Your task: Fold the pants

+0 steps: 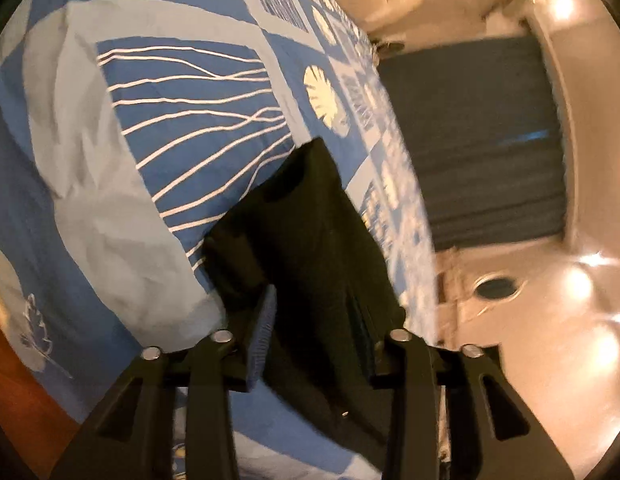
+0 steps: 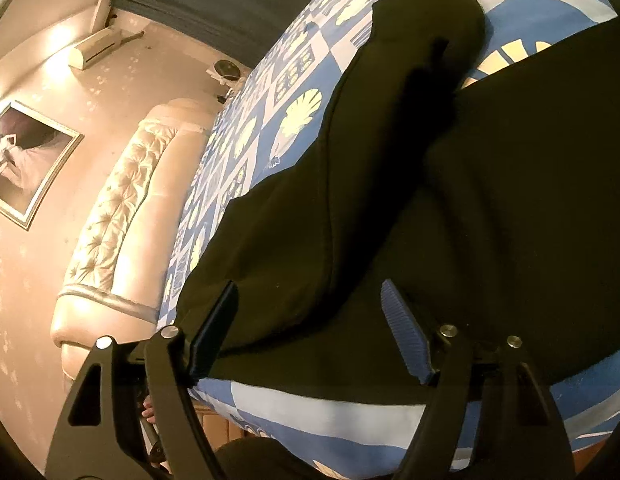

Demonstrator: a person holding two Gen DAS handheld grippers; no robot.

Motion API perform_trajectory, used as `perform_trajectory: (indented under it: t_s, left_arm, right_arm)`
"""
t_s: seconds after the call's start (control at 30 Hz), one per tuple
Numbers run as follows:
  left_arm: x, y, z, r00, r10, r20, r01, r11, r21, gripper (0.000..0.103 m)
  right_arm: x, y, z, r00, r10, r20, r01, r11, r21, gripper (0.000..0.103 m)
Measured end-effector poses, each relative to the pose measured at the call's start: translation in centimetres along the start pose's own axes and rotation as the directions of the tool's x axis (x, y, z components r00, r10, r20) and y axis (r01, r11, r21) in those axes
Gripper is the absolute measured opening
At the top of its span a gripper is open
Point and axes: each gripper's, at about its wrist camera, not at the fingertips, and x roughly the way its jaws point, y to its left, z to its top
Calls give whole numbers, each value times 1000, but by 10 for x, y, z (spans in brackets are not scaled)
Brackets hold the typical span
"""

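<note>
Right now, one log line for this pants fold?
stage: fold underway | pants: black, lying on blue bedspread | left gripper: jaws open, straddling pants | right gripper: jaws open over pants

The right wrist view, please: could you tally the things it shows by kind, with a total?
Black pants: 1
Patterned blue bedcover: 1
Tufted headboard: 1
Framed picture: 1
Wall air conditioner: 1
Claw, the right claw: 1
Total: 6
</note>
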Motion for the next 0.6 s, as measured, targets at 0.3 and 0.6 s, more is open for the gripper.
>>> perform_trajectory:
  t_s: [0.3, 0.6]
  left_arm:
    - [13, -24, 10, 993, 121, -4, -120, 988, 101, 64]
    - [25, -18, 17, 977, 212, -15, -209, 974, 91, 13]
  right_arm:
    - [2, 4, -2, 1000, -17, 10, 17, 1000, -16, 80]
    - [6, -3, 5, 1000, -20, 21, 19, 998, 56, 80]
